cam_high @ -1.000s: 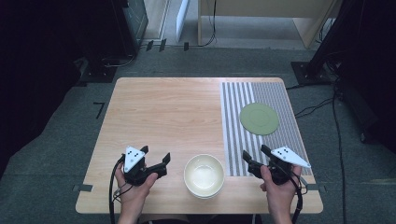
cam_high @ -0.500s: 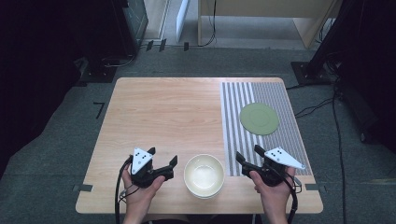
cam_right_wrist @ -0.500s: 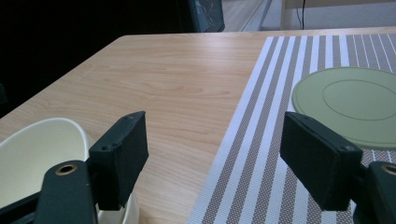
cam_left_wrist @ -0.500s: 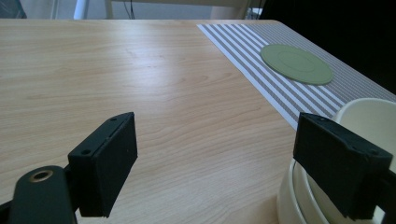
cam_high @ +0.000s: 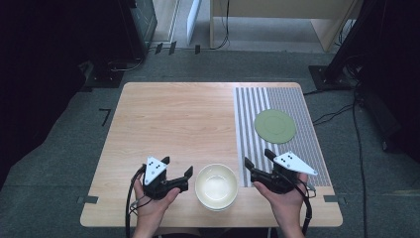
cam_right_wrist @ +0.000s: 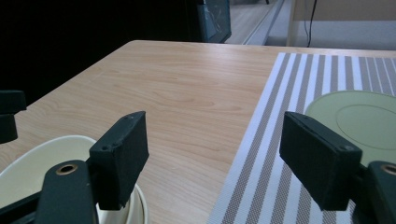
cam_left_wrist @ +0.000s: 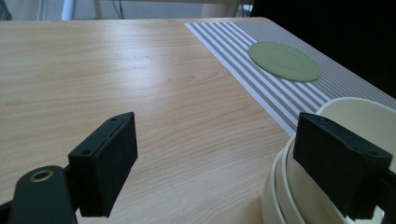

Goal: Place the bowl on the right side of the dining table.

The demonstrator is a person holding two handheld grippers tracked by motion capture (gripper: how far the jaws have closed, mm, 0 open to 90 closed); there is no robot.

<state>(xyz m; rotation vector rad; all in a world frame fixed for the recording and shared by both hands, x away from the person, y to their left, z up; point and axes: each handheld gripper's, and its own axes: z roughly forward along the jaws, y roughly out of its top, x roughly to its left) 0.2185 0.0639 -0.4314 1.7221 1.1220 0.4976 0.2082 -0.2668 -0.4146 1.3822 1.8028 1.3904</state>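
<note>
A cream bowl point(cam_high: 216, 186) sits near the table's front edge, stacked in another like it; its rim also appears at the lower right of the left gripper view point(cam_left_wrist: 359, 116) and the lower left of the right gripper view point(cam_right_wrist: 37, 158). My left gripper point(cam_high: 177, 168) is just left of the bowl, open and empty, its right jaw close to the rim. My right gripper point(cam_high: 258, 158) stands just right of the bowl, open and empty. A green plate point(cam_high: 275, 125) lies flat on the striped placemat point(cam_high: 257, 106), beyond the right gripper.
The light wooden table point(cam_high: 173, 119) has bare room across its left and middle. The striped placemat covers its right part. The floor around it is grey, with cables point(cam_high: 337, 114) to the right and dark furniture behind.
Both grippers have moved inward toward the bowl, the left one to the right and the right one to the left. Both stay open. The bowl and the plate have not moved.
</note>
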